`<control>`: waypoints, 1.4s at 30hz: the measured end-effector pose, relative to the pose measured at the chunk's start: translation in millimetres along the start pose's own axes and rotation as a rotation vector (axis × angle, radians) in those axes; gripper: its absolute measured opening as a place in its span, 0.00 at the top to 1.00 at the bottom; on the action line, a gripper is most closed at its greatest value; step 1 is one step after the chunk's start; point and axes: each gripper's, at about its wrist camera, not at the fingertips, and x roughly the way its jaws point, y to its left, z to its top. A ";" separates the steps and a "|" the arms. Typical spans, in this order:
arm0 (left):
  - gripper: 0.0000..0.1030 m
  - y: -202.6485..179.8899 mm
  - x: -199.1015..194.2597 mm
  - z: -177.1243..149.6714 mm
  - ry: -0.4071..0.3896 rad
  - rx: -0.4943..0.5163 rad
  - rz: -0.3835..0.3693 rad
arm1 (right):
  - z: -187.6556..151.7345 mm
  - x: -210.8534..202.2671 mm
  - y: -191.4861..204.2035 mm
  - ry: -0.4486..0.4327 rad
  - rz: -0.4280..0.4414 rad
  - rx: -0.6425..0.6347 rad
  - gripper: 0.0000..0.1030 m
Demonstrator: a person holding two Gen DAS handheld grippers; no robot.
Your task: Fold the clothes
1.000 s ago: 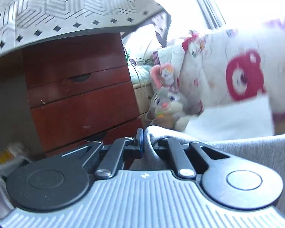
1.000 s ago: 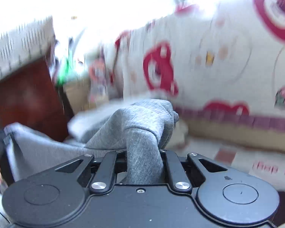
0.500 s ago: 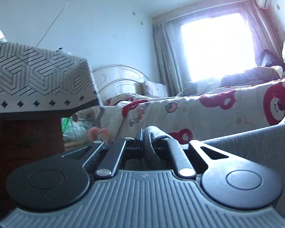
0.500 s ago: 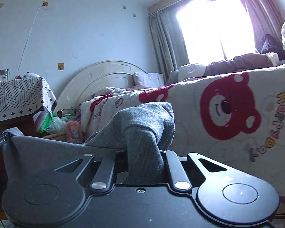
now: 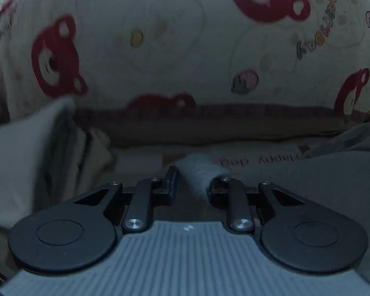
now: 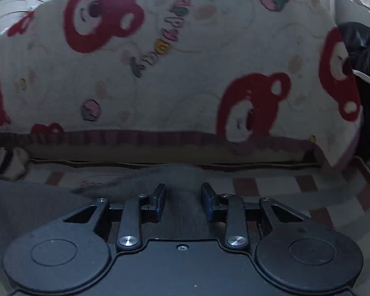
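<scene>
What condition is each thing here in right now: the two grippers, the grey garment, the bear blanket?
Left gripper: fingers parted, grey cloth bunched between them.
Right gripper: fingers parted, grey cloth lying between them.
Grey garment: laid down, rumpled, not folded.
Bear-print blanket: draped over the bed's side.

Your left claw (image 5: pixel 192 185) pointed low and level, its jaws parted, with grey fabric lying loose between them. Your right claw (image 6: pixel 183 202) sat at a similar low angle, fingers (image 6: pixel 157 202) spread apart over grey cloth.
</scene>
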 end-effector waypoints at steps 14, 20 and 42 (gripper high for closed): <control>0.68 -20.7 6.5 -21.3 0.186 0.084 0.126 | -70.0 -23.4 42.1 -0.023 0.533 -0.312 0.52; 0.61 -85.2 -47.0 -5.6 0.090 0.217 -0.006 | -88.1 -38.4 60.0 -0.002 0.614 -0.466 0.44; 0.47 -34.4 4.1 12.9 -0.123 0.101 0.134 | -54.4 17.9 32.9 0.023 0.206 -0.147 0.97</control>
